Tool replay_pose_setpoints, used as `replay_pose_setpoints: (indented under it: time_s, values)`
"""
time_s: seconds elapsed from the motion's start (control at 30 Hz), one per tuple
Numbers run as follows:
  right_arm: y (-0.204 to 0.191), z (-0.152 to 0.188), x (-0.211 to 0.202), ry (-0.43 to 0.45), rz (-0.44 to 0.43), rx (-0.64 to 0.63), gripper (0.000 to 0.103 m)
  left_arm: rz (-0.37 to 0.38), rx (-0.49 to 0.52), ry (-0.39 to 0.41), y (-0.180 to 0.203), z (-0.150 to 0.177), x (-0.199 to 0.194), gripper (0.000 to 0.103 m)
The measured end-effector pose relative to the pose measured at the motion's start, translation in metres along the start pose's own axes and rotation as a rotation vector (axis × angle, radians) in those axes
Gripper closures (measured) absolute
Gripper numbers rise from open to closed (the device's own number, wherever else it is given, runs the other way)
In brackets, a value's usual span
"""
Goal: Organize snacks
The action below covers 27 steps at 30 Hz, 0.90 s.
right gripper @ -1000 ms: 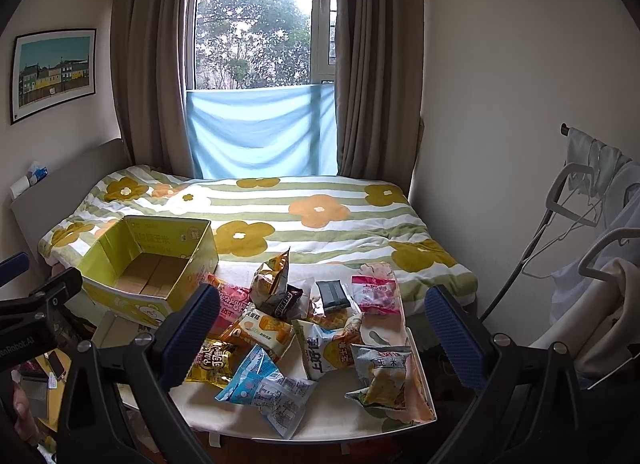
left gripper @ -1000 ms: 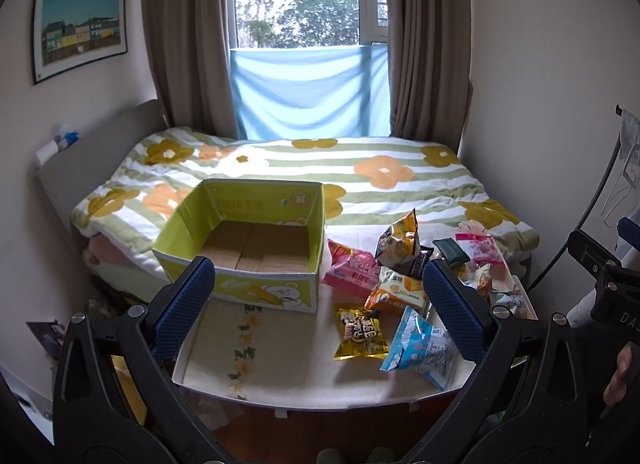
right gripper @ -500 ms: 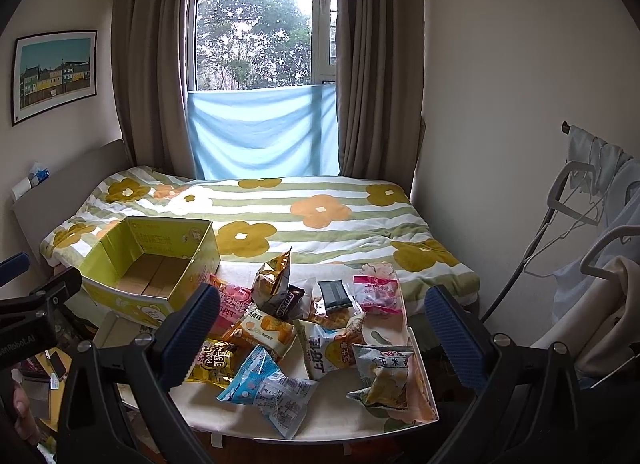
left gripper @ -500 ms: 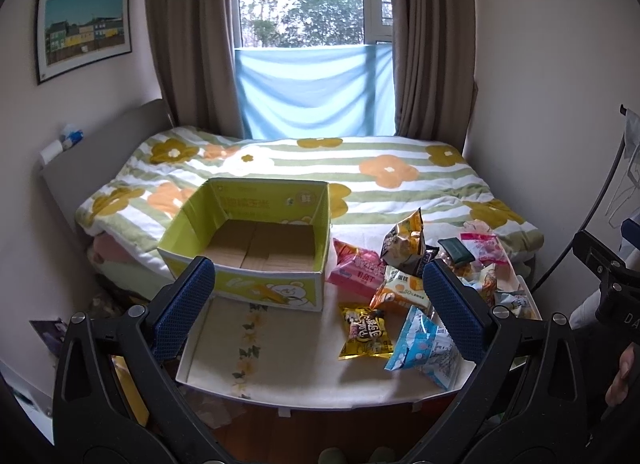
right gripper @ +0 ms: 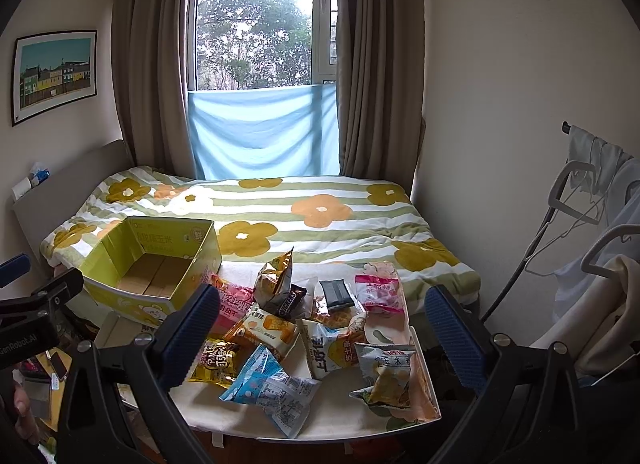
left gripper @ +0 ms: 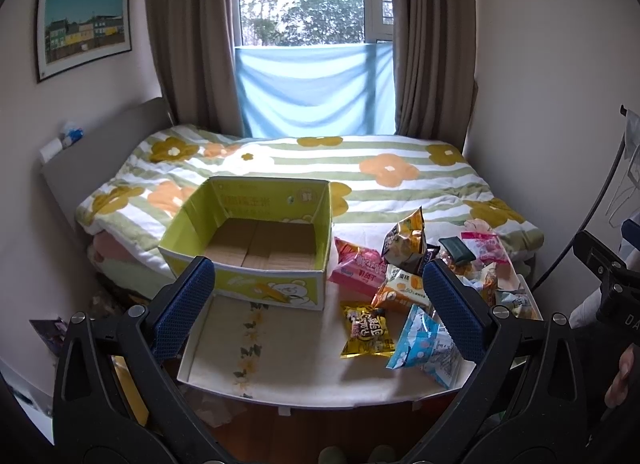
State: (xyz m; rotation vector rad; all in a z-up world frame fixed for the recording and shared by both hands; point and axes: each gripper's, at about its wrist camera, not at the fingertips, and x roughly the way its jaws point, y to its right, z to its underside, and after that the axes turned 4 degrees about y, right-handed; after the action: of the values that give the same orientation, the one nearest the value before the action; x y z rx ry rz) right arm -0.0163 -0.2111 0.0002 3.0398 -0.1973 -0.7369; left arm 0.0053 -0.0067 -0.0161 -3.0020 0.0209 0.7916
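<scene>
With both our left tool (left gripper: 319, 296) and right tool (right gripper: 323, 320) spread wide and empty above the counter (right gripper: 340, 416), the snacks (right gripper: 280, 328) lie heaped beside the empty yellow box (left gripper: 256, 240), so a careless pinch could snag two overlapping packets.

Through both wrist views we look from behind the near edge toward the window at 12 o'clock, standing well back. The left view centres the open yellow-green cardboard box (left gripper: 256, 240); the right view, the snack packets. Both share the white low surface (left gripper: 304, 360) (right gripper: 340, 416), box and bed.
</scene>
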Motion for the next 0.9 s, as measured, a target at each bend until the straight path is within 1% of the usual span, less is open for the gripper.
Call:
replay_pose_setpoints:
  time_s: [0.3, 0.43, 0.57, 0.7, 0.8, 0.87, 0.9]
  values:
    - [-0.001, -0.001, 0.000, 0.001, 0.002, 0.001, 0.001, 0.002, 0.000, 0.001, 0.001, 0.000, 0.001, 0.000]
    - [-0.004, -0.001, 0.002, -0.007, 0.026, 0.003, 0.001, 0.023, -0.005, -0.007, -0.002, -0.003, 0.006, 0.000]
    - [-0.002, 0.002, 0.006, -0.041, 0.054, 0.014, 0.001, 0.031, 0.022, -0.058, -0.004, -0.003, 0.023, 0.000]
    - [0.007, 0.015, 0.017, -0.094, 0.096, 0.017, 0.001, 0.088, 0.047, -0.123, -0.001, 0.008, 0.046, 0.000]
    - [0.017, 0.030, 0.028, -0.137, 0.121, 0.008, 0.001, 0.124, 0.071, -0.184, 0.012, 0.023, 0.065, 0.000]
    - [0.026, 0.040, 0.037, -0.165, 0.112, 0.007, 0.001, 0.136, 0.081, -0.207, 0.025, 0.034, 0.074, 0.000]
    - [0.032, 0.045, 0.043, -0.182, 0.101, 0.008, 0.001, 0.157, 0.085, -0.218, 0.033, 0.040, 0.078, 0.000]
